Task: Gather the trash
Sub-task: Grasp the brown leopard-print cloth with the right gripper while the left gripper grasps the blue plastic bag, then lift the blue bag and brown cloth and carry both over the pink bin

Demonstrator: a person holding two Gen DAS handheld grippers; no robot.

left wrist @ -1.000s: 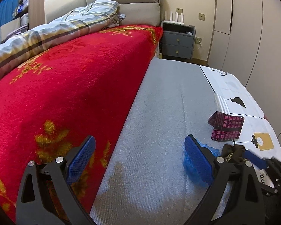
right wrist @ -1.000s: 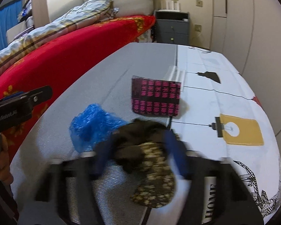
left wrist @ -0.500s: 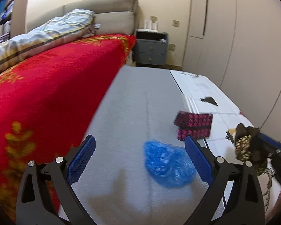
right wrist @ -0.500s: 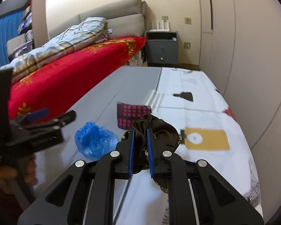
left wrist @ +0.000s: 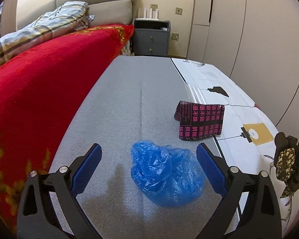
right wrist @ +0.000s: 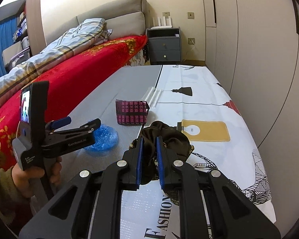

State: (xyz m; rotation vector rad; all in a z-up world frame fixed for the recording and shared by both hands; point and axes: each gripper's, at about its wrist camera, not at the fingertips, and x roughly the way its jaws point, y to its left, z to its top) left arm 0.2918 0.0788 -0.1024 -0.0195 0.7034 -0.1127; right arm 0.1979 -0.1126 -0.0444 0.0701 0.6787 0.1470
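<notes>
While R tool pinches dark cloth wad, L tool spread, blue bag btwn fingers.

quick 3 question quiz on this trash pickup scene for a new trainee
1. True or false: the left gripper has shut on the blue plastic bag.
2. What does the right gripper hold? A) the black and pink wrapper B) the dark floral cloth C) nothing
3. Fill in: the bag lies on the ____ mat.

Key: 1 false, its jaws stand open around the bag. 2 B. 3 grey.
</notes>
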